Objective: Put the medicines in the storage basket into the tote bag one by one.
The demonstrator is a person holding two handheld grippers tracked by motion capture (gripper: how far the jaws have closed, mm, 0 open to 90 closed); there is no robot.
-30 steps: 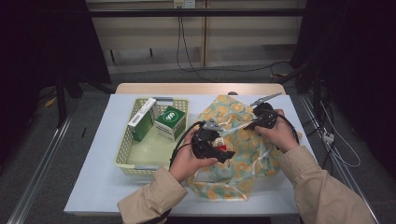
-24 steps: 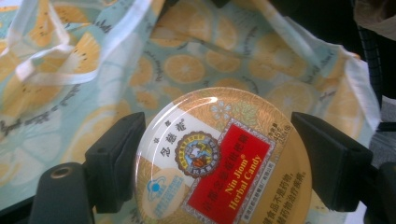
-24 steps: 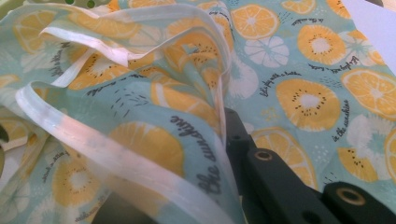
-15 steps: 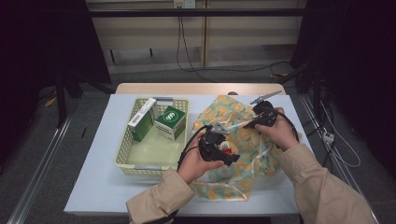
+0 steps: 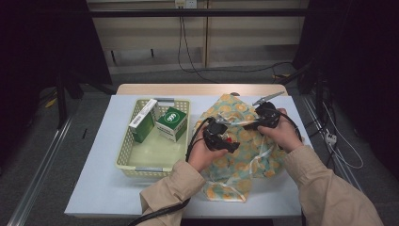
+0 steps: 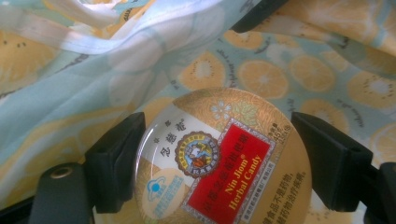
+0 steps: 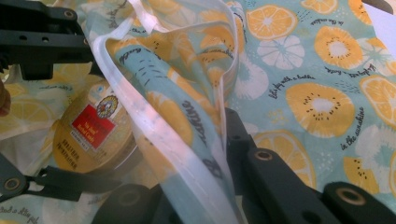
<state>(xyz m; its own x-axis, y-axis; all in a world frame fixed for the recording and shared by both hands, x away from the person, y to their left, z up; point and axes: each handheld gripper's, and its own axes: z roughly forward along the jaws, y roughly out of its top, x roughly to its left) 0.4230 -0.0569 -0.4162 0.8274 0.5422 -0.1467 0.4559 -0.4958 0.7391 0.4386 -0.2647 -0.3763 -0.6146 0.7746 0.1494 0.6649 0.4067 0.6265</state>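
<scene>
A round gold tin of herbal candy [image 6: 219,158] with a red label sits between the pads [image 6: 116,158] of my left gripper [image 5: 227,140], which is shut on it. The tin [image 7: 95,133] is at the mouth of a light-blue cloth bag [image 5: 244,157] printed with orange slices, lying on the right of the table. My right gripper [image 5: 249,124] is shut on the bag's white-hemmed edge [image 7: 187,154] and holds it lifted above the tin. The bag's cloth [image 6: 261,74] lies right behind the tin.
A pale green basket [image 5: 127,153] stands at the left on the white table cover and holds a green and white box [image 5: 142,123] and a green box [image 5: 171,123]. The table's far wooden edge [image 5: 188,88] borders dark floor with cables.
My left gripper has moved to the right and down with the tin, closer under the lifted bag edge. The right gripper has kept still.
</scene>
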